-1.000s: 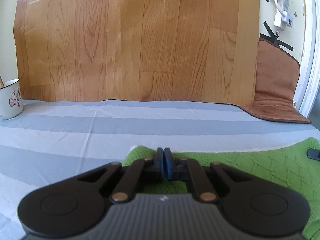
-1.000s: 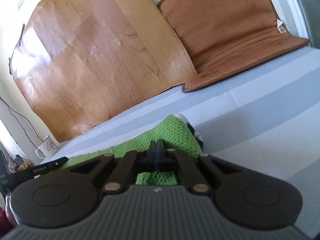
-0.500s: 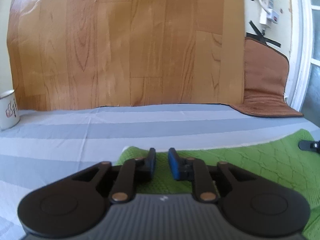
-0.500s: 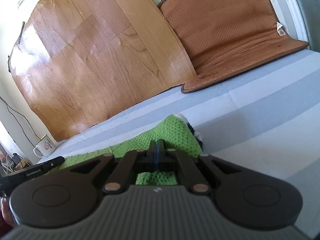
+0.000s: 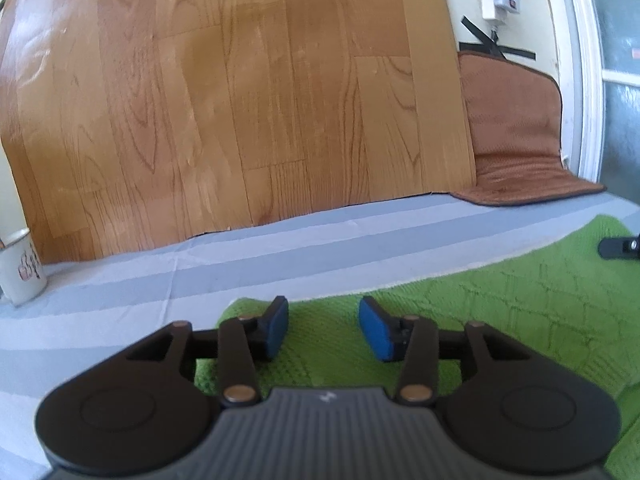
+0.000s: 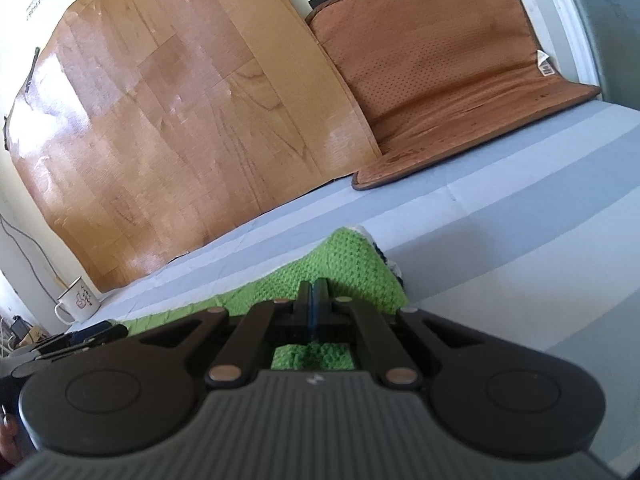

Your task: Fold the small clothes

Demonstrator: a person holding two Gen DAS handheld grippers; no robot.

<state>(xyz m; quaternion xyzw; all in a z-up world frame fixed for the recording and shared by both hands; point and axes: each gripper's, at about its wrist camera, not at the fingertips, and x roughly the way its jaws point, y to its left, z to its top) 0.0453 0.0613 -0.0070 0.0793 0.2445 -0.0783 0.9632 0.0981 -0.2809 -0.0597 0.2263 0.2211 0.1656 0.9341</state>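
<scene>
My left gripper [image 5: 323,327] has just been opening, blue pads clear above the green knit garment [image 5: 480,304] on the striped sheet [image 5: 280,264]; right gripper [image 6: 310,294] pinches its far corner, so I'd release slowly, keeping the fold flat.

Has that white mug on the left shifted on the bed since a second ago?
Cannot tell. The white mug still stands by the wooden board's lower left corner in both views; its slide in the left wrist view looks like camera movement.

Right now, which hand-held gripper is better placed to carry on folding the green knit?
The right hand-held gripper: its jaws look shut on the green knit. The left hand-held gripper has just been opening, gripping nothing.
</scene>
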